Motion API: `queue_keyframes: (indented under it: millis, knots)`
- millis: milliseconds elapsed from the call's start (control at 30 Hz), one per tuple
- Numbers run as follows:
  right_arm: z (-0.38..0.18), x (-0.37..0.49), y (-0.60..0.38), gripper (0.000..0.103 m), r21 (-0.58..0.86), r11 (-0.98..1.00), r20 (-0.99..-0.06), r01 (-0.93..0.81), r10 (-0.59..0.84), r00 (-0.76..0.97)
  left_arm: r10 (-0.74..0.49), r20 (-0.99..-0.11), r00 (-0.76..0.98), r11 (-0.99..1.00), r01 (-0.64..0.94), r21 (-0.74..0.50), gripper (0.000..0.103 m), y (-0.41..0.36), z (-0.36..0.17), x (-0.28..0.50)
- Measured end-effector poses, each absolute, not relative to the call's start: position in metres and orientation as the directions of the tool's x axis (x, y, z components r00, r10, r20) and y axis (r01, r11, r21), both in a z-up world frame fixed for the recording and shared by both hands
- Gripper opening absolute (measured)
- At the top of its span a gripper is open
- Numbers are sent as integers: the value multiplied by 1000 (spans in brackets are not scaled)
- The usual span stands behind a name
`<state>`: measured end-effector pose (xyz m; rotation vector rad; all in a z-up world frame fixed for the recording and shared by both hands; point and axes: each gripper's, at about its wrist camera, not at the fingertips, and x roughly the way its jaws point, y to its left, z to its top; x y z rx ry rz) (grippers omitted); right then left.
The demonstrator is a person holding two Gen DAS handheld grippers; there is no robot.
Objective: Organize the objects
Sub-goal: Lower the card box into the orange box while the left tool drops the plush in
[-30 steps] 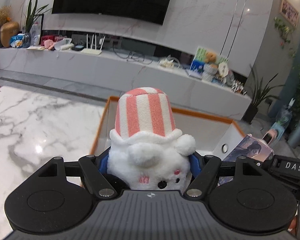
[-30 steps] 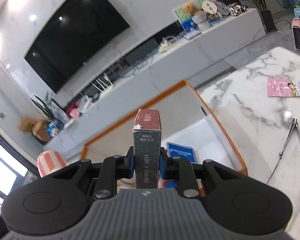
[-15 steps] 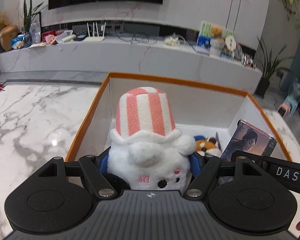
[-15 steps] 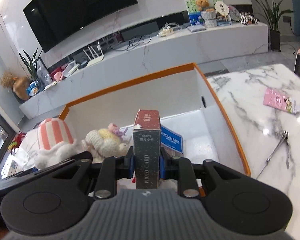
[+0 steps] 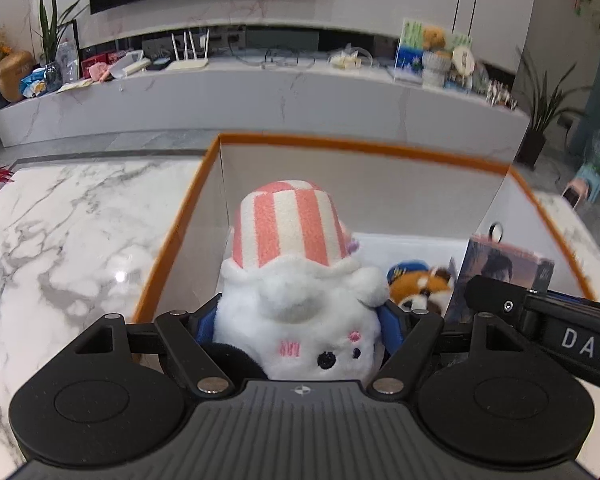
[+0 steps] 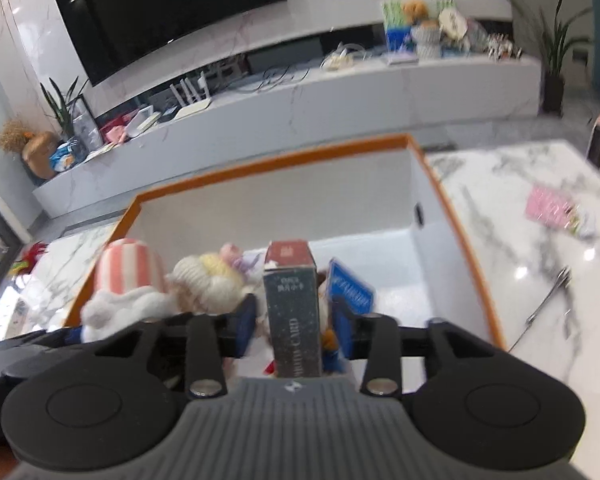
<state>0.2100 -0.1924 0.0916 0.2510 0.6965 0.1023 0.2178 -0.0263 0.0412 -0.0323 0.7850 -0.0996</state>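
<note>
Left claw (image 5: 298, 320) grips the striped plush (image 5: 296, 280) over the orange-rimmed box (image 5: 172, 240). Right claw (image 6: 294, 316) has just been opening; the card box (image 6: 292, 304) stands between its parted pads, untouched.

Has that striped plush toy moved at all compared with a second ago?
Yes. The striped plush toy, clamped in the left gripper, has gone forward over the orange-rimmed box; a second ago it sat short of the near rim.

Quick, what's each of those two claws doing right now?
Left gripper: closed on the plush toy.
Right gripper: fingers just opened, card box between them, no longer squeezed.
</note>
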Motion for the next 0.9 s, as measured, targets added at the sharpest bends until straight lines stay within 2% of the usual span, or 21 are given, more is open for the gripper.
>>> queue_keyframes:
  millis: [133, 200, 333, 533, 633, 700, 900]
  knots:
    - [101, 203, -201, 75, 301, 954, -576, -7, 188, 795, -131, -648, 750, 991, 77, -111, 87, -18, 57, 212]
    - [105, 200, -207, 76, 314, 949, -562, -8, 193, 804, -147, -625, 766, 988, 82, -132, 87, -14, 64, 209]
    - [114, 193, -220, 84, 334, 942, -549, -9, 203, 811, -198, -580, 790, 978, 119, -172, 88, -4, 77, 203]
    - [120, 184, -232, 85, 355, 935, -541, 2, 204, 816, -196, -538, 820, 976, 112, -185, 91, -3, 73, 205]
    - [119, 180, -229, 85, 376, 926, -543, -25, 242, 804, -205, -472, 857, 964, 94, -249, 92, 5, 78, 201]
    - [120, 179, -226, 85, 377, 925, -546, -47, 263, 796, -213, -460, 862, 958, 92, -271, 92, 11, 81, 201]
    - [119, 179, -228, 86, 358, 931, -559, -68, 272, 784, -213, -504, 837, 966, 101, -240, 92, 19, 80, 206]
